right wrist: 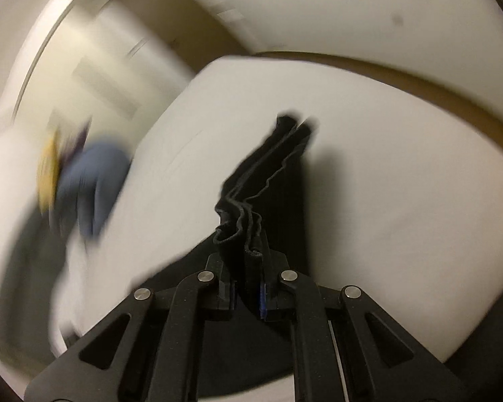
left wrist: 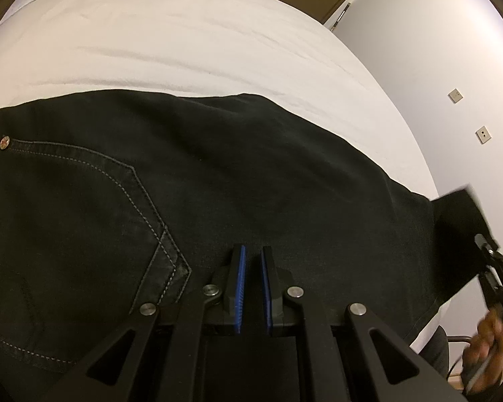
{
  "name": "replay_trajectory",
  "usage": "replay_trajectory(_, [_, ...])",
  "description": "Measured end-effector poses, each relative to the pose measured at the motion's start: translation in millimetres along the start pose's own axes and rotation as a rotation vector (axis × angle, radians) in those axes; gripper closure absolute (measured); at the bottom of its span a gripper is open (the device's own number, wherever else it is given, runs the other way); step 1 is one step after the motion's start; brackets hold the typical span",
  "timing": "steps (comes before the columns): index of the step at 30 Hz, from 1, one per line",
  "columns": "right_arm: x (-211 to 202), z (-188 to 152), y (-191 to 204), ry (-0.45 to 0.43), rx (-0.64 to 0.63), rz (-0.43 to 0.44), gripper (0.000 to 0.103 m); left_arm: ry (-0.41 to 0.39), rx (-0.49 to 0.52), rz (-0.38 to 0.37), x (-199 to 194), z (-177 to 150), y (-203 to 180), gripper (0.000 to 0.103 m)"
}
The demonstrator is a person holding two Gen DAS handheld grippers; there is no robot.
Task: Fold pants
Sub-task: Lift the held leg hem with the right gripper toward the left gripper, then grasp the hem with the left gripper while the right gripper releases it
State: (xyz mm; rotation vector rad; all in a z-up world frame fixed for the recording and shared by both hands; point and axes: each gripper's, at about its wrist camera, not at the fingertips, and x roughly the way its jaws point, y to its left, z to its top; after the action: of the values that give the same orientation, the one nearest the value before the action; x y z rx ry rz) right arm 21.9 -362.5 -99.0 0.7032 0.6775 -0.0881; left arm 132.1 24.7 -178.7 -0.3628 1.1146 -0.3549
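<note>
black jaws of the right gripper (right wrist: 248, 268) clench the bunched hem of limp, heavyish black pants (left wrist: 218, 174) spread on a white bed (left wrist: 184, 40), left gripper (left wrist: 251, 268) nearly closed, empty.

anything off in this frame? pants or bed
Nothing damaged or spilled. The black pants lie flat on the white bed; the right gripper pinches their bunched hem. A loose clothes pile sits further along the bed, blurred.
</note>
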Motion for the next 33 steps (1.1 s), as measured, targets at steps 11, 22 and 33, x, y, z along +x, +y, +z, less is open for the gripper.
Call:
replay_trajectory(11, [66, -161, 127, 0.309, -0.707, -0.084, 0.095, -0.003, -0.004, -0.083, -11, 1, -27, 0.009])
replay_trajectory(22, [32, -165, 173, 0.132, -0.872, -0.159, 0.095, 0.182, -0.116, -0.248, 25, 31, -57, 0.003])
replay_trajectory(33, [19, -193, 218, 0.096, -1.032, -0.116, 0.095, 0.249, 0.036, -0.218, 18, 67, -63, 0.092])
